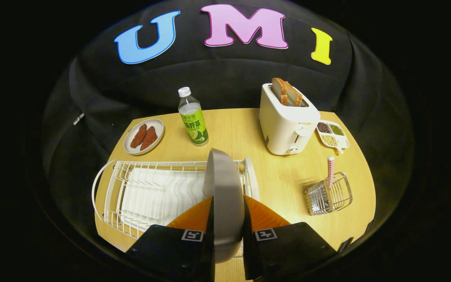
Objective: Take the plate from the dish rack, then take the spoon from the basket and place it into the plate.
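Observation:
A grey plate (pixel 224 188) stands on edge between my fingers, and my gripper (pixel 227 213) is shut on its rim. The plate rises over the right end of the white wire dish rack (pixel 147 192), whether it still rests in the rack's slots I cannot tell. Off to the right of my fingers a small metal wire basket (pixel 329 196) stands on the wooden table (pixel 280 180). A spoon with a red-and-white checked handle (pixel 330 170) stands upright in that basket.
Beyond the rack stand a green-labelled bottle (pixel 192 117) and a small plate with two pieces of red meat (pixel 144 136). A white toaster (pixel 286 121) holding bread slices is at the back right, with a divided dish of beans (pixel 332 134) beside it.

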{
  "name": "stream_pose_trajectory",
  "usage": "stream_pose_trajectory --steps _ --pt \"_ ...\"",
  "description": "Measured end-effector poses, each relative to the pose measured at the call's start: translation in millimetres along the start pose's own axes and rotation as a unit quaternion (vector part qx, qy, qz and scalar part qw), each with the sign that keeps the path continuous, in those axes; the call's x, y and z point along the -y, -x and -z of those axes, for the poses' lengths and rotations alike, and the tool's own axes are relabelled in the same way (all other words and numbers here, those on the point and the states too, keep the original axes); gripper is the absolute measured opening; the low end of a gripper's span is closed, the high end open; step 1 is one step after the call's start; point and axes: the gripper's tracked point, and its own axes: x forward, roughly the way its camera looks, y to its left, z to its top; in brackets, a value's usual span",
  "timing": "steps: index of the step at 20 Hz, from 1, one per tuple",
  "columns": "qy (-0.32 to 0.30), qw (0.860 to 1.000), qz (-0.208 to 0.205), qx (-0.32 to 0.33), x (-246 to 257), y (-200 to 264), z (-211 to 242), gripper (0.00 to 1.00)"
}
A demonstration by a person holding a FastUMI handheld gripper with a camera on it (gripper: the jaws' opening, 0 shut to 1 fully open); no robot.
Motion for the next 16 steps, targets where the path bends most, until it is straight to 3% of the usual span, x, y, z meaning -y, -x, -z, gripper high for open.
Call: stream_pose_trajectory --steps 16 --pt "0.026 0.998 0.06 0.014 17 5 -26 0.3"
